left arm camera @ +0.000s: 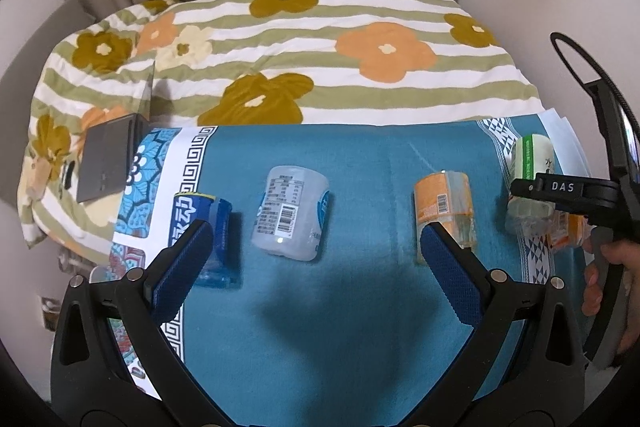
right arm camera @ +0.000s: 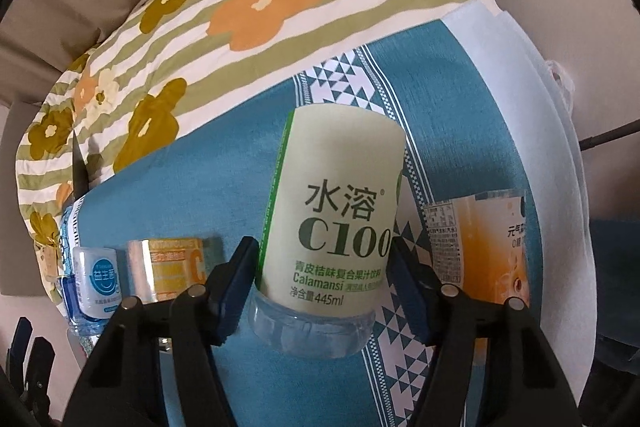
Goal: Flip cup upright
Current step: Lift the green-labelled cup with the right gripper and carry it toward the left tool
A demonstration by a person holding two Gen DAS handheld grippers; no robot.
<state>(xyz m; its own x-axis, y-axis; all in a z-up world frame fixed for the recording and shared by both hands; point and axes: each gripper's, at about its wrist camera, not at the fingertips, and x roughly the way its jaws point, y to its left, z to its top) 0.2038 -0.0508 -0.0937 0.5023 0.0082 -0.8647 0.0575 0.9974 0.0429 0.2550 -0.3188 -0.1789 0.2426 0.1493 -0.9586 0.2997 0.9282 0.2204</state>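
Note:
Several cups cut from drink bottles lie on a teal cloth. In the right wrist view, my right gripper is shut on the pale green "C100" cup near its clear base, its pads against both sides. An orange cup lies just right of it. In the left wrist view, my left gripper is open and empty above the cloth, between a blue cup and an orange cup, short of a white cup. The green cup and the right gripper show at far right.
A flowered, striped quilt lies behind the cloth. A dark flat box rests on the quilt at left. In the right wrist view, a white cup and an orange-labelled cup lie to the left. White paper edges the cloth.

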